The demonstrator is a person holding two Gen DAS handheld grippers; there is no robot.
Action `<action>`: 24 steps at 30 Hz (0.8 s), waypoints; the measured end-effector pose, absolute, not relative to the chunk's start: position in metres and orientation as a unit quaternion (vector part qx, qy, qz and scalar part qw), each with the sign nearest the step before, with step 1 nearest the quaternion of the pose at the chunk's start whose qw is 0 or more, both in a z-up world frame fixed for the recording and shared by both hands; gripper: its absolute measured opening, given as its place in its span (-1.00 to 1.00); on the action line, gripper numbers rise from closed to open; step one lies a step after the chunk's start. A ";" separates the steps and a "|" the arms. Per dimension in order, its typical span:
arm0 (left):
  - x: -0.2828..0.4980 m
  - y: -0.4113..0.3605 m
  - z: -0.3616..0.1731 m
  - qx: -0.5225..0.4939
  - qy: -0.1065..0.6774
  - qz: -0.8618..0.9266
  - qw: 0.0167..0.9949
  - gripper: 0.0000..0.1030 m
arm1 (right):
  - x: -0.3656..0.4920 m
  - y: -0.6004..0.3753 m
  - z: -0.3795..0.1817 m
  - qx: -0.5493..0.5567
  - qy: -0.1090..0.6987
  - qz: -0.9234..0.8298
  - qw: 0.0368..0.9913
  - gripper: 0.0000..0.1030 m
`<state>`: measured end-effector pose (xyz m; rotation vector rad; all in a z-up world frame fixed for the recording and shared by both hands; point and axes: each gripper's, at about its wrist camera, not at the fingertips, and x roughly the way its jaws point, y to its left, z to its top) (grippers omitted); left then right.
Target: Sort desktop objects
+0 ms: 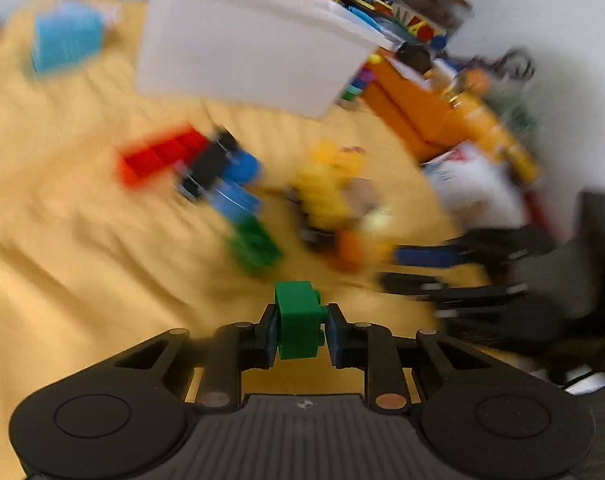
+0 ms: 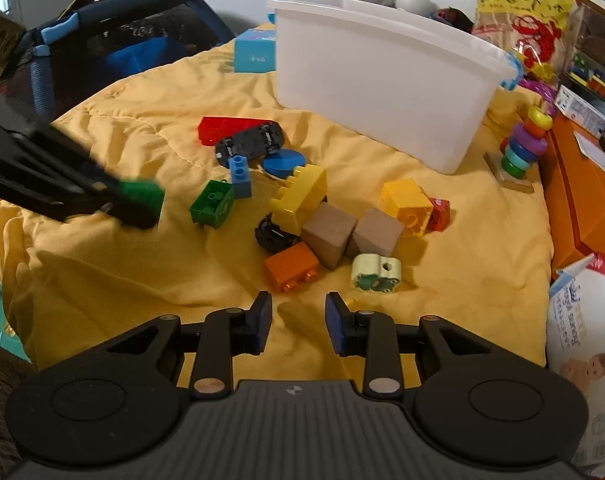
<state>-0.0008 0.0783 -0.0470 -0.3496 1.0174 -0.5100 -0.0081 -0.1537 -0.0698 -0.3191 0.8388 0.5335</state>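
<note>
Lowest in the left wrist view, the left gripper clamps a small green plastic building brick between its pads, over the blurred yellow quilted cloth. A white plastic bin fills the upper middle.

In the right wrist view, the right gripper hangs at bottom centre, jaws apart and empty, just below an orange plastic brick. At middle left the left gripper holds the green brick.
</note>
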 end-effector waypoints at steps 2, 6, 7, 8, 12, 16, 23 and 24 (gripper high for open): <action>0.002 0.074 -0.063 -0.196 0.506 -0.244 0.803 -0.47 | -0.006 -0.156 -0.071 -0.144 0.407 0.250 0.867 -0.35; -0.004 0.071 -0.057 -0.146 0.487 -0.207 0.836 -0.21 | -0.005 -0.154 -0.070 -0.145 0.403 0.252 0.868 -0.35; -0.009 0.069 -0.050 -0.113 0.469 -0.193 0.855 0.01 | -0.006 -0.153 -0.069 -0.147 0.400 0.254 0.868 -0.35; -0.013 0.067 -0.043 -0.075 0.450 -0.177 0.872 0.09 | -0.006 -0.152 -0.069 -0.148 0.398 0.256 0.868 -0.35; -0.021 0.065 -0.028 -0.027 0.418 -0.171 0.892 0.10 | -0.004 -0.146 -0.070 -0.150 0.396 0.266 0.866 -0.35; -0.026 0.055 -0.023 -0.008 0.416 -0.188 0.890 0.11 | 0.001 -0.137 -0.072 -0.156 0.401 0.268 0.862 -0.35; -0.037 0.038 -0.028 0.057 0.418 -0.186 0.888 0.11 | 0.025 -0.140 -0.075 -0.076 0.450 0.229 0.860 -0.33; -0.037 0.038 -0.028 0.057 0.417 -0.186 0.888 0.11 | 0.027 -0.146 -0.072 -0.047 0.455 0.229 0.860 -0.31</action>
